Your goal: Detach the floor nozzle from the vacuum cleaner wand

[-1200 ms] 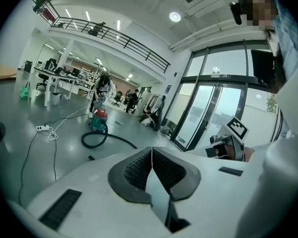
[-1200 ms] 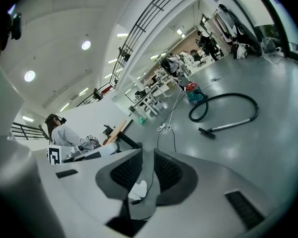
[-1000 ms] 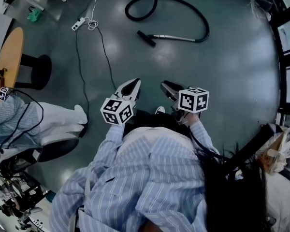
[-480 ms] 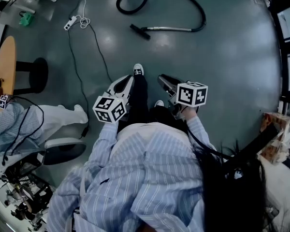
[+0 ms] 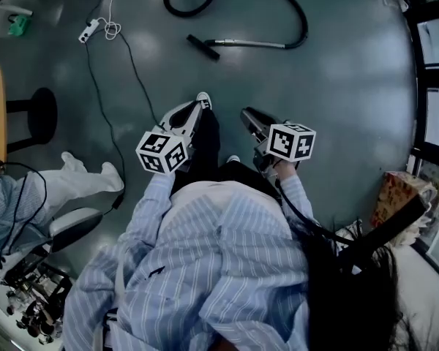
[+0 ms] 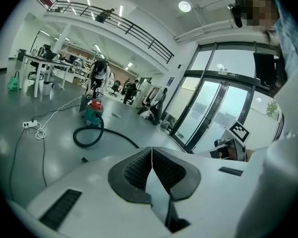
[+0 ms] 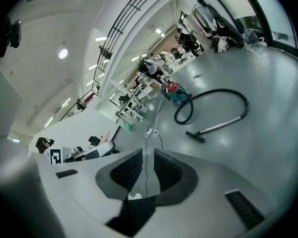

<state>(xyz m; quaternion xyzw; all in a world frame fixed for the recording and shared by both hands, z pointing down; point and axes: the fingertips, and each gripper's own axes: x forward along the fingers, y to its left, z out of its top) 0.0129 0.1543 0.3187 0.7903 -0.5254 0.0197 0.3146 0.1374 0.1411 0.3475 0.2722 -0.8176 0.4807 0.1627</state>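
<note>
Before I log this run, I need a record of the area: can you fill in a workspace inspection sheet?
Surface: glossy grey floor.
Job's things: black floor nozzle attached to the silver wand, lying flat; black hose runs to the red-and-teal vacuum body.
Clutter: nothing seen by the nozzle.
Grippers: left gripper shut, empty; right gripper jaws slightly apart, empty; both far from the nozzle.
Cables: white power strip; black cable across the floor.
Surroundings: seated person at left, glass doors at right.
</note>
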